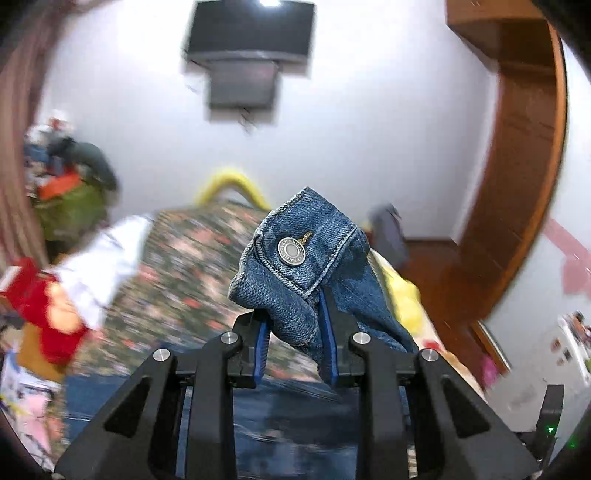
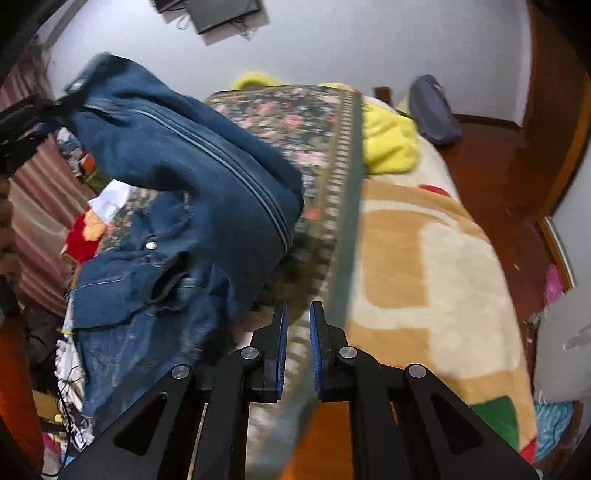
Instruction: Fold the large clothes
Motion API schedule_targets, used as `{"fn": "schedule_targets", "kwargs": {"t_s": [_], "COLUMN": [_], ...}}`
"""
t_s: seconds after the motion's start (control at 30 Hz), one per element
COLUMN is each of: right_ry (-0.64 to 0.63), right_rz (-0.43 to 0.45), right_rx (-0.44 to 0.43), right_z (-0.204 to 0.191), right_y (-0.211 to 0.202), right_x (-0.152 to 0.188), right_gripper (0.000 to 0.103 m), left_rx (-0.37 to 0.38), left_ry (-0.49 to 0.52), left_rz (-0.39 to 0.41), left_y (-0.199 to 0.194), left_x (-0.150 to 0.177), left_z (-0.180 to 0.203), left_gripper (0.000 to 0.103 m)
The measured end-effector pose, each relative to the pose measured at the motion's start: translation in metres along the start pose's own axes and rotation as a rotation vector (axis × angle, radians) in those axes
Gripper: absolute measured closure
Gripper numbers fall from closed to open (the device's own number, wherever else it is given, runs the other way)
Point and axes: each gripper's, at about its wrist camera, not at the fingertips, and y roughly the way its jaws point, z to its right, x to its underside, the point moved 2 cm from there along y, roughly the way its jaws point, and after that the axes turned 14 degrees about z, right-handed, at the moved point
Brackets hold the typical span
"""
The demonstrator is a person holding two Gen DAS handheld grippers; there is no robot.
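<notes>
A blue denim jacket [image 2: 147,295] lies on the left part of the bed, and its sleeve [image 2: 192,158] is lifted up to the left. My left gripper [image 1: 293,314] is shut on the sleeve's buttoned cuff [image 1: 295,251], which sticks up between the blue pads [image 1: 262,343]. In the right wrist view the left gripper [image 2: 55,105] shows at the far left edge, holding that cuff in the air. My right gripper [image 2: 297,314] hovers over the bed's near edge, to the right of the jacket. It is shut, with nothing between its fingers.
The bed carries a floral cover [image 2: 295,118], a beige patterned blanket [image 2: 424,277] and a yellow blanket [image 2: 388,144]. Red and white clothes [image 1: 55,306] lie at the left. A wooden door frame [image 1: 517,184] and floor are at the right, and a dark screen [image 1: 251,33] hangs on the wall.
</notes>
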Motion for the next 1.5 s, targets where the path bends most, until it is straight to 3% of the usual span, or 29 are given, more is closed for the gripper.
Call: {"fn": "schedule_targets", "kwargs": {"t_s": [0.13, 0.3, 0.47, 0.6, 0.7, 0.77, 0.87, 0.97, 1.17, 1.23, 1.3, 1.37, 1.5], "right_ry": [-0.053, -0.13, -0.208, -0.266, -0.319, -0.37, -0.499, -0.579, -0.61, -0.616, -0.638, -0.639, -0.562], "right_rz": [-0.009, -0.044, -0.12, -0.235, -0.298, -0.293, -0.278, -0.273, -0.26, -0.25, -0.243, -0.266, -0.274], "right_rx": [-0.055, -0.13, -0.122, -0.078, -0.08, -0.089, -0.06, -0.027, 0.033, 0.06, 0.114, 0.138, 0.104], "right_z": [-0.044, -0.105, -0.146, -0.16, -0.16, -0.161, -0.166, -0.166, -0.157, -0.154, -0.146, -0.137, -0.122], "right_y": [0.012, 0.043, 0.089, 0.131, 0.152, 0.152, 0.148, 0.146, 0.137, 0.133, 0.128, 0.129, 0.122], "right_x": [-0.008, -0.013, -0.003, 0.019, 0.039, 0.047, 0.056, 0.062, 0.066, 0.067, 0.069, 0.071, 0.066], "right_gripper": [0.095, 0.095, 0.095, 0.095, 0.095, 0.095, 0.095, 0.095, 0.095, 0.094, 0.094, 0.094, 0.094], "left_rx": [-0.114, -0.22, -0.313, -0.391, -0.404, -0.407, -0.411, -0.399, -0.397, -0.398, -0.413, -0.428, -0.453], "left_ry": [-0.013, -0.044, -0.045, -0.053, -0.135, -0.18, -0.209, -0.182, -0.078, -0.036, -0.009, -0.004, -0.081], "left_rz": [0.049, -0.012, -0.124, -0.197, -0.294, -0.389, -0.465, -0.429, -0.47, -0.477, -0.472, -0.464, -0.514], "left_y": [-0.031, -0.036, -0.019, -0.017, -0.006, 0.005, 0.012, 0.004, -0.001, -0.011, -0.025, -0.041, -0.072], "left_x": [-0.015, 0.004, 0.061, 0.112, 0.161, 0.2, 0.243, 0.246, 0.248, 0.246, 0.246, 0.248, 0.263], "left_z": [-0.061, -0.135, -0.193, -0.237, -0.273, -0.292, -0.307, -0.3, -0.29, -0.284, -0.282, -0.285, -0.306], "left_gripper": [0.078, 0.078, 0.079, 0.078, 0.078, 0.078, 0.076, 0.073, 0.069, 0.058, 0.031, 0.028, 0.028]}}
